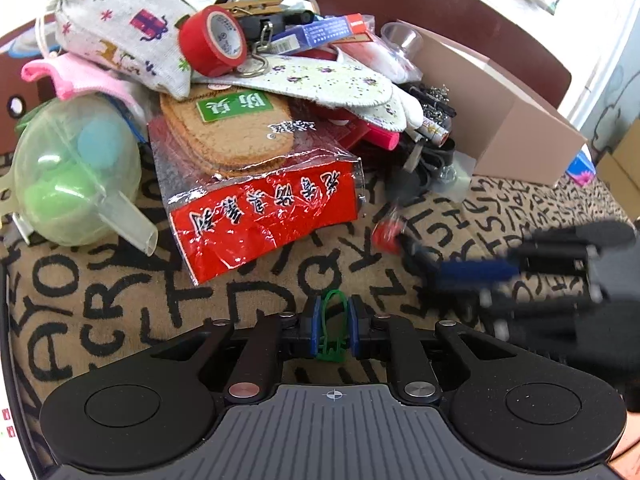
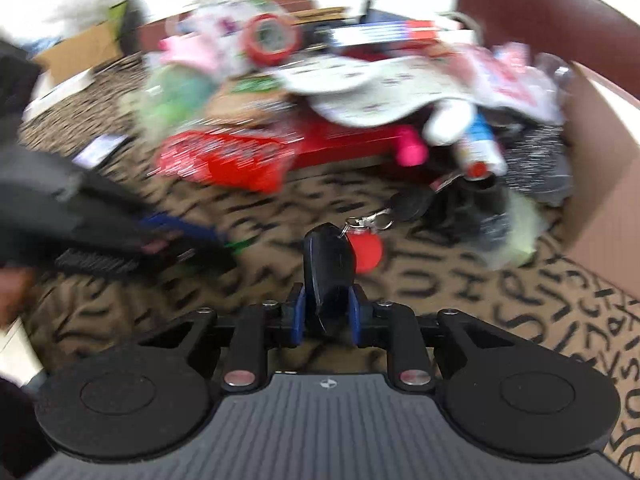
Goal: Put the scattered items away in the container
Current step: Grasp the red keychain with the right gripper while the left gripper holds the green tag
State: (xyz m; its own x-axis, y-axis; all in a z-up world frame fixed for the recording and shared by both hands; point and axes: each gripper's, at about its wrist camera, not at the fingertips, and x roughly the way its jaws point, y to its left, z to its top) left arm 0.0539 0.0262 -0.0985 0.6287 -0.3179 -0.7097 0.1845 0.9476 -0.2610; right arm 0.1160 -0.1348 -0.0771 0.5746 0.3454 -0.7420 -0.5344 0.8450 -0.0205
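Observation:
My left gripper [image 1: 334,318] is shut on a small green plastic clip [image 1: 334,300], just above the letter-patterned cloth [image 1: 248,288]. My right gripper [image 2: 329,300] is shut on a black key fob [image 2: 328,264]. A red round tag [image 2: 366,254] and a metal clasp hang from the fob's far end. In the left wrist view the right gripper [image 1: 424,256] is a blur at the right, with the red tag [image 1: 384,234] at its tip. The brown cardboard box [image 1: 512,120] stands behind, open towards the pile. The right wrist view is motion-blurred.
A heap lies left of the box: a red tape roll [image 1: 212,40], a printed cloth pouch [image 1: 120,32], a green clear ball [image 1: 76,168], a red packet of insoles [image 1: 264,220] and a pink marker [image 1: 384,138]. A brown chair back [image 1: 440,8] rises behind.

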